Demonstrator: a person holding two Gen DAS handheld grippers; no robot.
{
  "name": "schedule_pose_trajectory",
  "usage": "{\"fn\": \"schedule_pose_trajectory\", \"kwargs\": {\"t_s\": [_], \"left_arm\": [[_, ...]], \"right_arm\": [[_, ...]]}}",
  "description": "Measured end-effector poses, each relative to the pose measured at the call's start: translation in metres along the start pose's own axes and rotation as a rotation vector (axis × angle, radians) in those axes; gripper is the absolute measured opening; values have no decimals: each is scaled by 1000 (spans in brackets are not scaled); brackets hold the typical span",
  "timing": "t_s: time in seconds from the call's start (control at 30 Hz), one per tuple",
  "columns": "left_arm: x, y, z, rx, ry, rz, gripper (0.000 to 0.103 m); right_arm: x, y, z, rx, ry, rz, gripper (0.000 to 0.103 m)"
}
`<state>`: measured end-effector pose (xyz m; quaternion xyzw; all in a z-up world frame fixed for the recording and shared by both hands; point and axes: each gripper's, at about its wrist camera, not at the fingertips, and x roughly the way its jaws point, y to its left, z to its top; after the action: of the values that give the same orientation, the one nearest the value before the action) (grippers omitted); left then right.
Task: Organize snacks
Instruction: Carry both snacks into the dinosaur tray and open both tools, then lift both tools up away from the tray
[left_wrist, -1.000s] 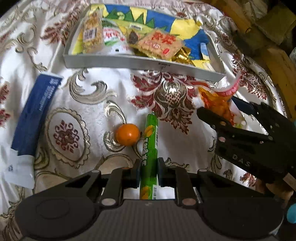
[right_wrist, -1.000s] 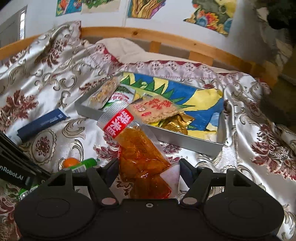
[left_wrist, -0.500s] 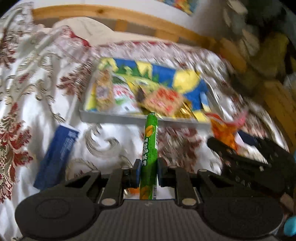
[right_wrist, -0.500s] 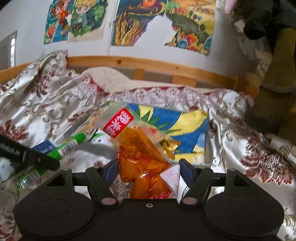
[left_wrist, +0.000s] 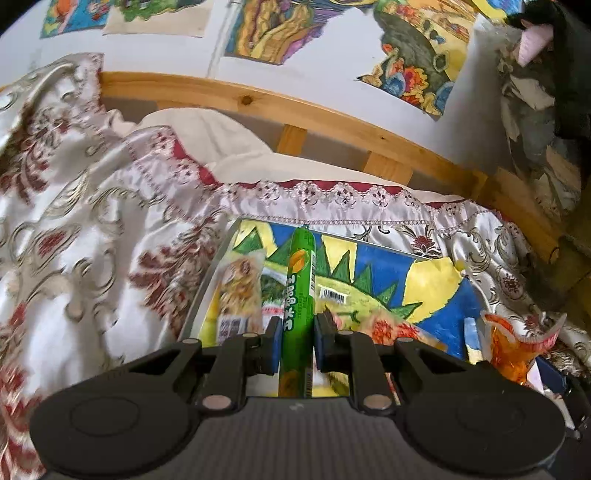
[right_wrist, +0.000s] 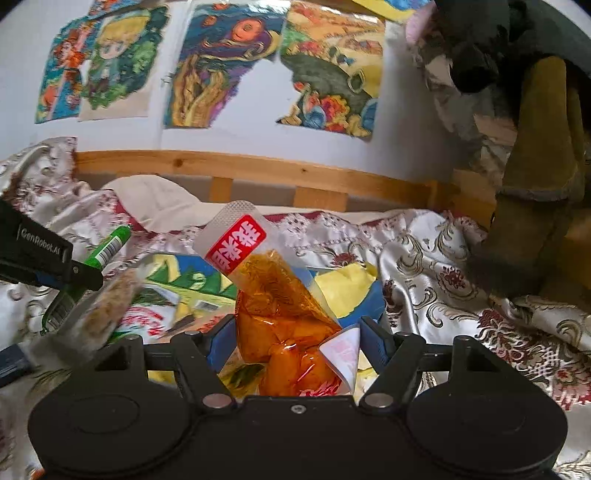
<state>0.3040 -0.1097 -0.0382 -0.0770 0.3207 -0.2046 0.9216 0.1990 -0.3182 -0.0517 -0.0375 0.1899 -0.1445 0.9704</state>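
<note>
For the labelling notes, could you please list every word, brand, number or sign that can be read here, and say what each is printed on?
"GenRobot.AI": white print on the side of the left gripper, seen from the right wrist view.
White characters on the red label of the orange snack pouch: large, but I cannot read them with confidence.
Print and barcode on the green sausage stick: too small and blurred.
Barcode sticker in the tray: digits unreadable.

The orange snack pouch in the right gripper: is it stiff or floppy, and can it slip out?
The orange snack pouch is probably floppy: its film is crinkled and bulges around lumps. The sealed top stands up unsupported, so that strip seems stiffer. The glossy film could be slippery, though the right gripper holds it across its full lower part.
</note>
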Motion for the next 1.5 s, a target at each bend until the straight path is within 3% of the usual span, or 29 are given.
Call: {"fn": "schedule_pose_trajectory", "kwargs": {"t_s": [0.4, 0.6, 0.77, 0.93, 1.03, 1.27, 1.43, 1.5], "left_arm": [[63, 0, -12, 30, 43, 0, 18], [74, 0, -18, 12, 83, 6, 19], [74, -6, -20, 56, 82, 14, 19], [69, -10, -20, 73, 93, 19, 21], [61, -12, -18, 80, 87, 34, 32], [22, -20, -4, 91, 22, 75, 62], [-20, -30, 0, 157, -48, 100, 83], [-39, -33, -1, 181, -89, 110, 87]], "right_arm": [[54, 0, -7, 26, 98, -69, 72], [63, 3, -10, 21, 136, -67, 73], [70, 1, -14, 43, 176, -60, 76], [68, -3, -15, 76, 186, -48, 87], [60, -3, -8, 77, 163, -43, 100], [24, -13, 11, 104, 68, -68, 102], [-14, -25, 23, 152, -14, -65, 102], [-29, -30, 28, 175, -43, -57, 102]]}}
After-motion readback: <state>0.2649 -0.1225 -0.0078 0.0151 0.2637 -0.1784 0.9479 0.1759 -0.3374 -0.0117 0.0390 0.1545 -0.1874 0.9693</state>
